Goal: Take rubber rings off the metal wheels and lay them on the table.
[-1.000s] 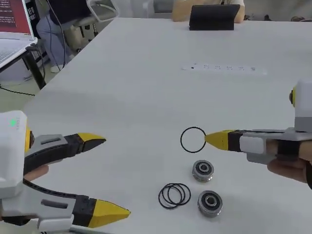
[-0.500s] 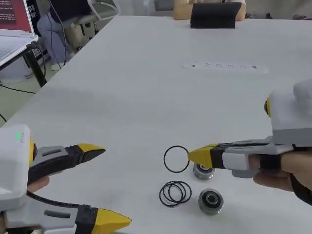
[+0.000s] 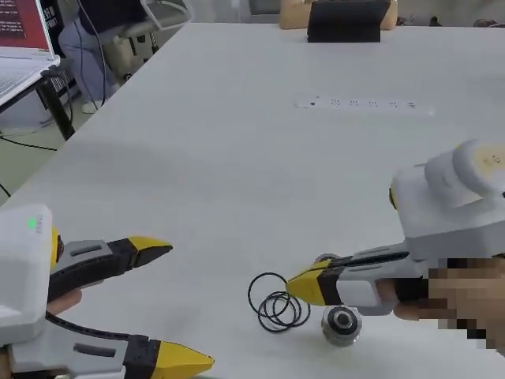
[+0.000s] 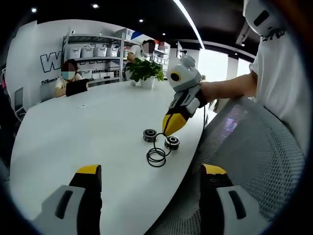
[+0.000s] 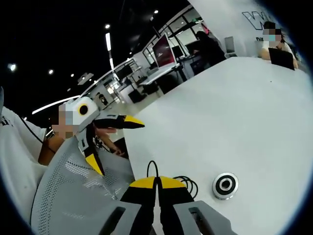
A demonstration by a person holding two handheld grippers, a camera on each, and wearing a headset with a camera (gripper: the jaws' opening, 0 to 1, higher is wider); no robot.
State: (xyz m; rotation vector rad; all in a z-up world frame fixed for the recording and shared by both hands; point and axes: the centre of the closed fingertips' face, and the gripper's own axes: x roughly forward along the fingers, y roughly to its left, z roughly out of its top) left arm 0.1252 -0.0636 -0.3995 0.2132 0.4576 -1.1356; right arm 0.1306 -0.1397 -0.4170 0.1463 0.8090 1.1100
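Note:
My right gripper (image 3: 293, 283) is shut on a thin black rubber ring (image 3: 250, 292) and holds it just over a small pile of loose rings (image 3: 286, 311) on the white table (image 3: 237, 158). One metal wheel (image 3: 341, 322) lies right of the pile. A second wheel (image 3: 325, 259) peeks out behind the right gripper's jaws. My left gripper (image 3: 177, 304) is open at the near left, with nothing between its jaws. In the left gripper view, the ring pile (image 4: 156, 156) lies in front of both wheels (image 4: 149, 135). In the right gripper view, the held ring (image 5: 148, 169) loops up from the shut tips.
A white power strip (image 3: 363, 104) lies farther back on the table. A black device (image 3: 347, 24) stands at the far edge. A laptop (image 3: 20, 39) sits on a side desk at the left, past the table's left edge.
My right gripper has carried the ring left and toward me, from beyond the wheels to over the ring pile. The left gripper has stayed in place, open.

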